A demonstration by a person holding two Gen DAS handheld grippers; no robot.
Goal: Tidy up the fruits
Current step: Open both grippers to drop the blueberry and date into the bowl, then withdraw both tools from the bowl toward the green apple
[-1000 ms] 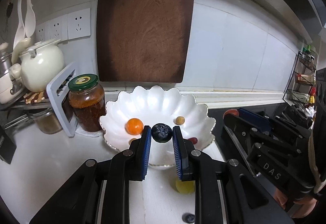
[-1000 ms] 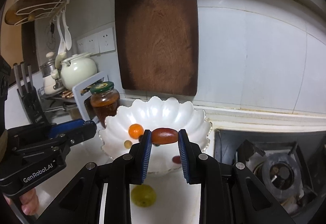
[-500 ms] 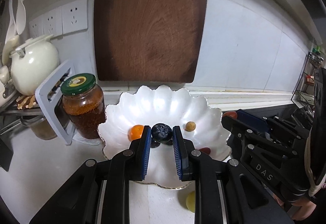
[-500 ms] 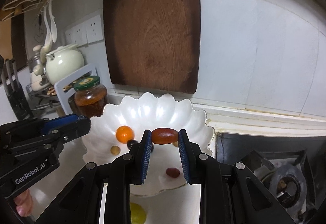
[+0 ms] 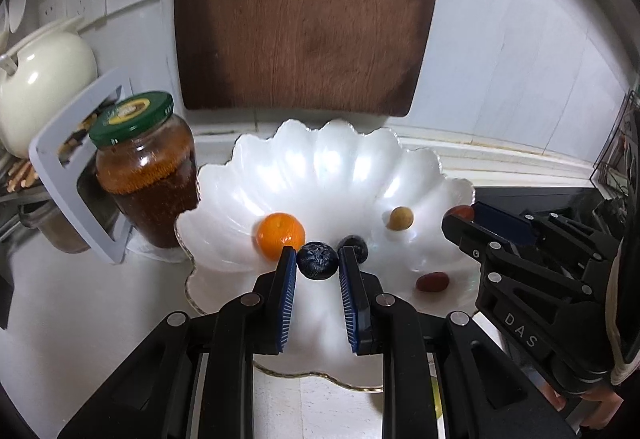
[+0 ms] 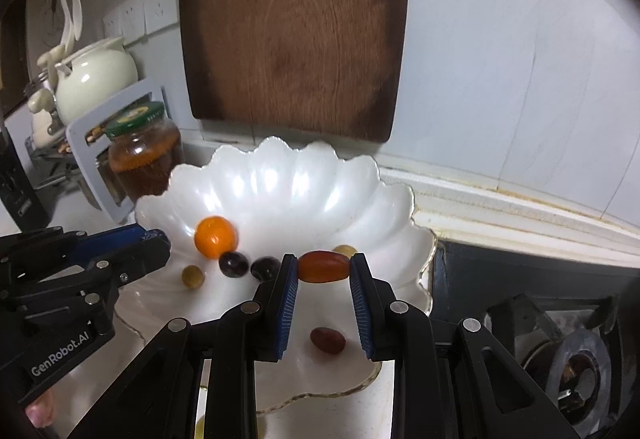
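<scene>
Two fruits carried: a dark blueberry (image 5: 317, 261) is pinched between the fingers of the left gripper (image 5: 317, 267), and a reddish-brown date (image 6: 324, 266) is pinched end to end in the right gripper (image 6: 324, 271); both hang over the white scalloped bowl (image 5: 304, 163).
Step in hand: judged to be setting both fruits into the bowl.
Doing it well: lower each close to the bowl floor, ease the fingers apart gently so neither fruit rolls, and aim for bare white patches.
Already in the bowl: an orange (image 5: 280, 235), a dark grape (image 6: 233, 264), a tan round fruit (image 5: 401, 218) and a second small red fruit (image 6: 328, 340).
In the way: the two grippers sit near each other over the bowl, so releases should stay apart.
Around: a green-lidded jar (image 5: 146, 175) just beside the bowl, a wooden cutting board (image 5: 304, 15) behind it, a cream teapot (image 5: 40, 79) at the left, a stove burner (image 6: 576, 371) at the right.
Left on the bench: a yellow-green fruit (image 6: 200, 429), mostly hidden.
</scene>
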